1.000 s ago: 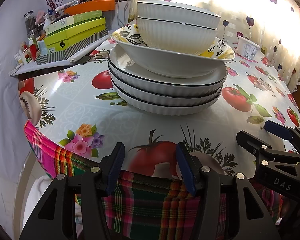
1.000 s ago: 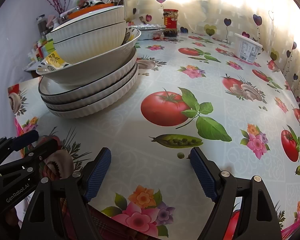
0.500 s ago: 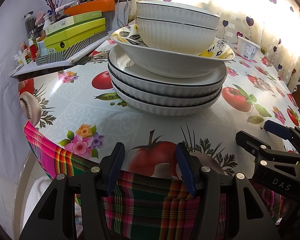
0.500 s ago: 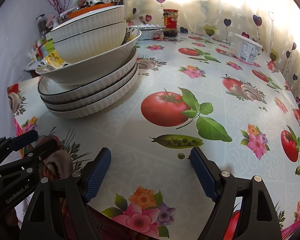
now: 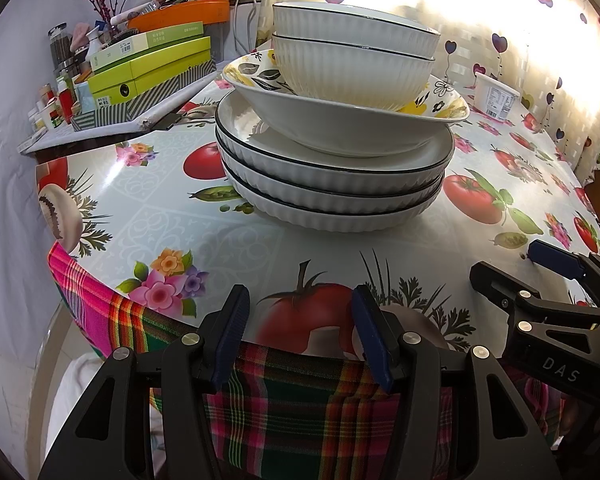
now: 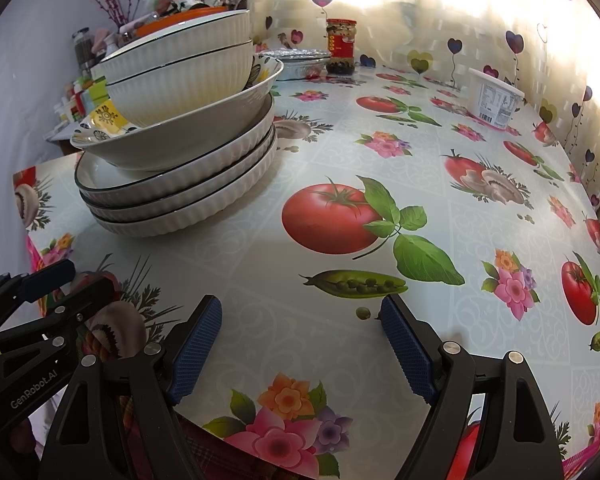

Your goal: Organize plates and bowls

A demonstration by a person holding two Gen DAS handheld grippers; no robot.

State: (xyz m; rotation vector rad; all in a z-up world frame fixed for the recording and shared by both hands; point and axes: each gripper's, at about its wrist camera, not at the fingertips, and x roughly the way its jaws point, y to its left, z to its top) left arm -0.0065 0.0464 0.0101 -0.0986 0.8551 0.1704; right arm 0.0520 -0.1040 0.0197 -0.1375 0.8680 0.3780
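Both claws stayed as before: the left gripper [image 5: 296, 332] and right gripper [image 6: 300, 344] hung with jaws apart and empty at the table's [image 6: 260, 264] near edge. Beyond them, the stack of plates and bowls [image 5: 336, 128] sat unmoved.

Strong backlight through the curtain [image 5: 520, 32] along the counter's far edge, blown-out glare there, glossy sheen on the tablecloth [image 6: 340, 152], sharp focus, fisheye bending, dark corners.
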